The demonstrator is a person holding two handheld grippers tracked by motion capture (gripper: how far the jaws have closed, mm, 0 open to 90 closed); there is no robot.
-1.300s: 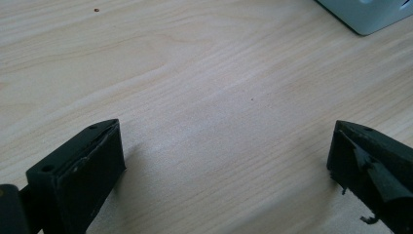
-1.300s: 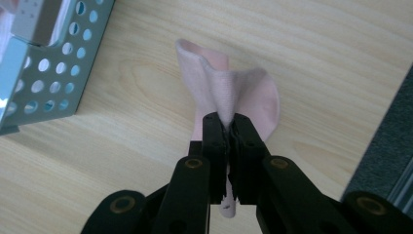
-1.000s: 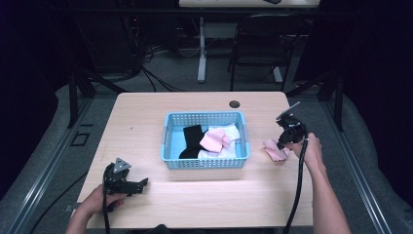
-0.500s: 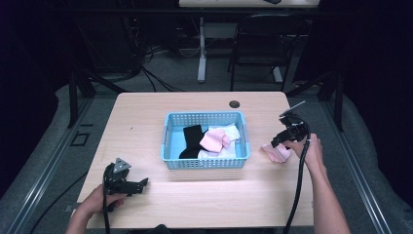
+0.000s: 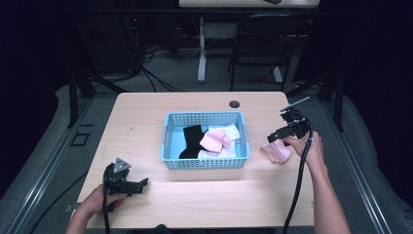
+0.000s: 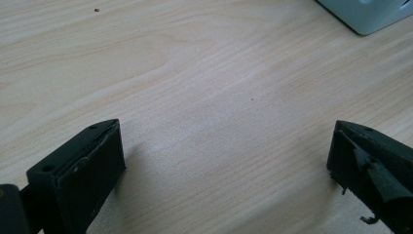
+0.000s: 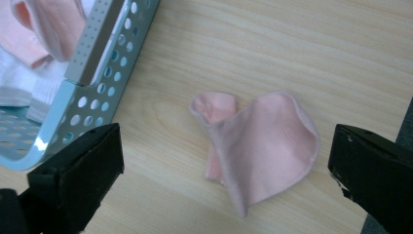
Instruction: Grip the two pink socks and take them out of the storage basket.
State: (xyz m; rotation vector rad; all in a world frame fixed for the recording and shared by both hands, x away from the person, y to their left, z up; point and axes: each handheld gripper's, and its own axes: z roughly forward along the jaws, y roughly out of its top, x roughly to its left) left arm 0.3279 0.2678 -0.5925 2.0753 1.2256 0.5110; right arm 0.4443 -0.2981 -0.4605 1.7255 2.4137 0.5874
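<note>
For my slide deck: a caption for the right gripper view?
Open right claw poised over a crumpled pink sock on the wooden table, beside the blue basket.

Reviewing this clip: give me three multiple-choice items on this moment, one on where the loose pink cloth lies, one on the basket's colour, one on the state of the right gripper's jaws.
1. Where does the loose pink cloth lie?
A. On the table, outside the basket, on its right
B. Inside the basket
C. On the floor

2. What colour is the basket?
A. Red
B. Light blue
C. Black

3. How do the jaws of the right gripper stand?
A. Closed on the cloth
B. Closed on the basket rim
C. Open, one on either side of the cloth

Answers:
1. A, the high view shows the cloth on the table beside the basket's right wall.
2. B, its perforated walls are light blue in both the high view and the right gripper view.
3. C, the right gripper view shows the jaws wide apart with the cloth between them, untouched.
</note>
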